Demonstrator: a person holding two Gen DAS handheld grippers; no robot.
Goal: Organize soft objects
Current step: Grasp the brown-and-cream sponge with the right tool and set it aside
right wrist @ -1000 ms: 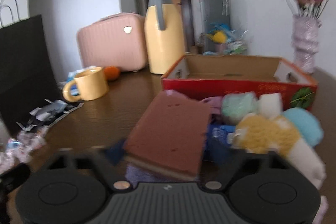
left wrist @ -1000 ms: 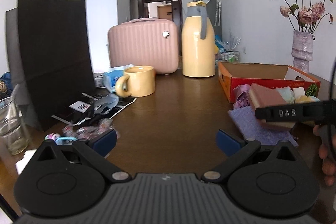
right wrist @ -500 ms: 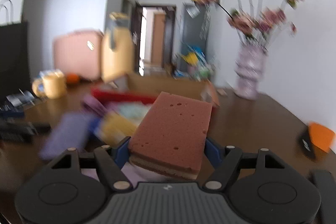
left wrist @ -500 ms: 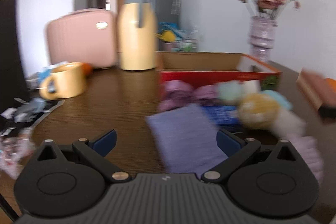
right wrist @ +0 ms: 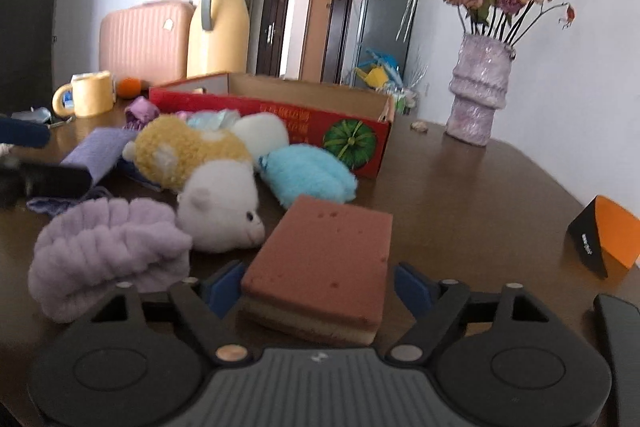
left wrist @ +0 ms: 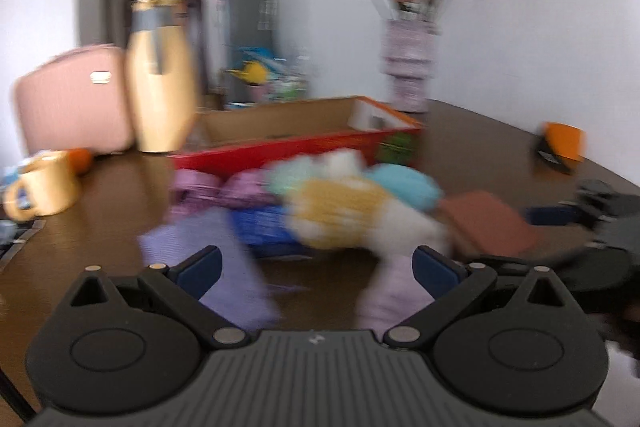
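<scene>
A dark wooden table (right wrist: pixel 460 187) holds a pile of soft things in front of an open red cardboard box (right wrist: pixel 280 111). The right gripper (right wrist: pixel 318 289), near the table's near edge, has its blue-padded fingers spread either side of a brown rectangular sponge (right wrist: pixel 324 259) with a tan underlayer; small gaps show on both sides, so it is not clamped. Just left of the sponge lies a white plush bear head (right wrist: pixel 220 215), with a ribbed lilac fluffy headband (right wrist: pixel 108 251) further left. Beyond them sit a tan curly plush (right wrist: pixel 188 151) and a pale blue plush (right wrist: pixel 310 173). The left gripper (left wrist: pixel 316 267), in a blurred view, is spread wide with nothing between its fingers, near a flat lilac cloth (left wrist: pixel 224 267).
</scene>
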